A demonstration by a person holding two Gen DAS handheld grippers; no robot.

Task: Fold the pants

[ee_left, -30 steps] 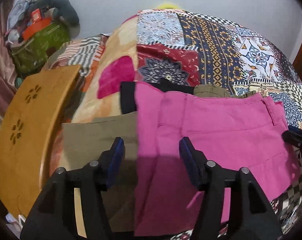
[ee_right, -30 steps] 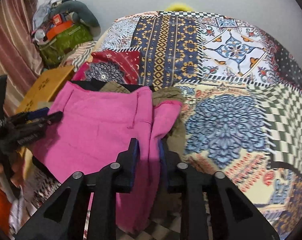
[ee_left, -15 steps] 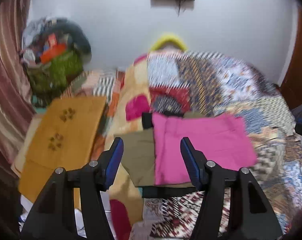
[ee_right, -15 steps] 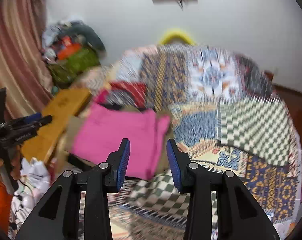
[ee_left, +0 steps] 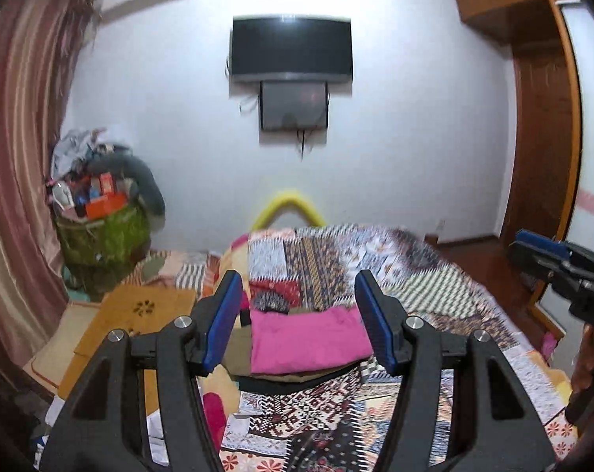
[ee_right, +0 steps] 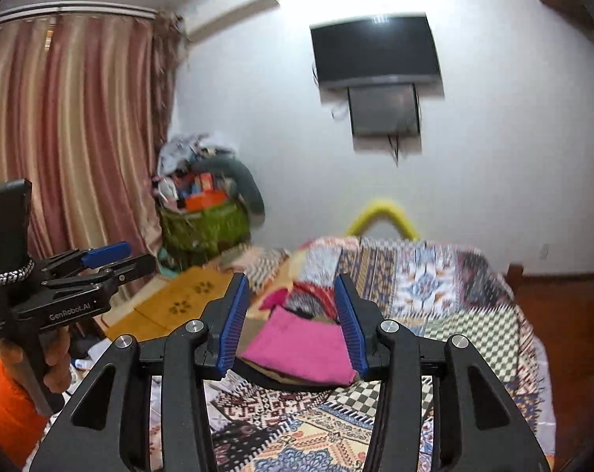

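Note:
The pink pants (ee_left: 308, 340) lie folded in a flat rectangle on top of a pile of olive and black folded clothes (ee_left: 234, 348) on the patchwork bed cover (ee_left: 434, 299). They also show in the right wrist view (ee_right: 300, 348). My left gripper (ee_left: 297, 322) is open and empty, held well back from the pile. My right gripper (ee_right: 291, 322) is open and empty too, raised clear of the bed. Each gripper shows at the edge of the other's view, the right gripper (ee_left: 548, 255) at the right and the left gripper (ee_right: 100, 259) at the left.
A wooden board (ee_left: 131, 318) lies left of the bed. A green basket (ee_left: 100, 236) heaped with things stands in the corner by the curtain (ee_left: 17, 181). A TV (ee_left: 291, 51) hangs on the far wall. A wooden door frame (ee_left: 541, 149) is at the right.
My right gripper let go of the pink pants and opened. Both grippers pulled back and up from the pile, so the whole bed and the wall now show.

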